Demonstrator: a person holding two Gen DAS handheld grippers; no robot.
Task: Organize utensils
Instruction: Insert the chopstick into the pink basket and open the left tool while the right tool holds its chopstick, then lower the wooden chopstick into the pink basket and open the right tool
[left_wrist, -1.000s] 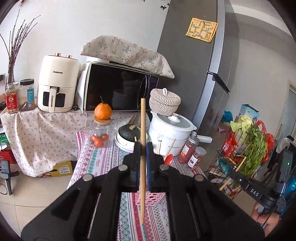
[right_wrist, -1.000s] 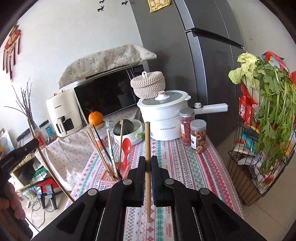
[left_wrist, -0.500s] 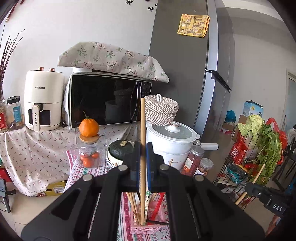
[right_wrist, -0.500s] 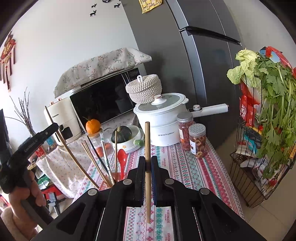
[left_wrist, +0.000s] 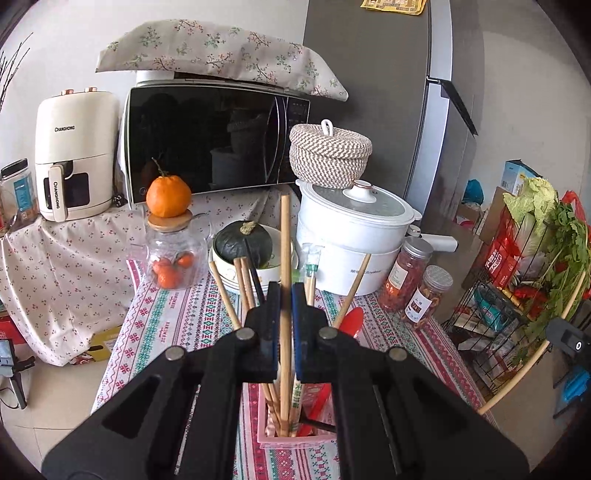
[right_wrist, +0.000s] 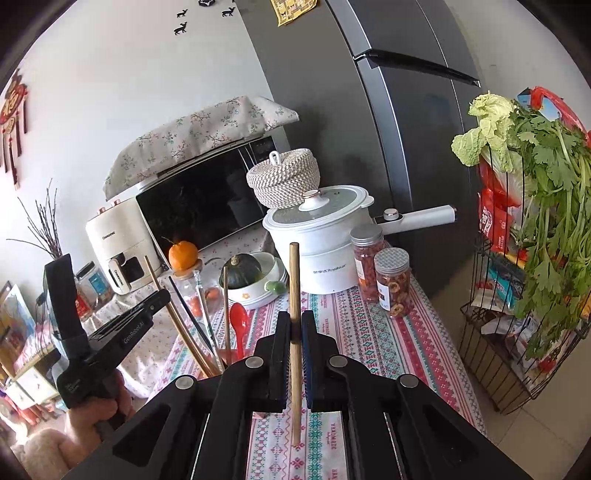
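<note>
Left gripper (left_wrist: 285, 295) clamps a chopstick (left_wrist: 284, 236) upright, lower end inside the pink holder (left_wrist: 291, 439). Right gripper (right_wrist: 295, 325) clamps another chopstick (right_wrist: 294, 273) upright above the surface (right_wrist: 369, 339).

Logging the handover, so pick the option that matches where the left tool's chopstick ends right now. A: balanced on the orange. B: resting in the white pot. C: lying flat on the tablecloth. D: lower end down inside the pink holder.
D: the chopstick clamped in the left tool runs straight down into the pink holder among the other utensils.
</note>
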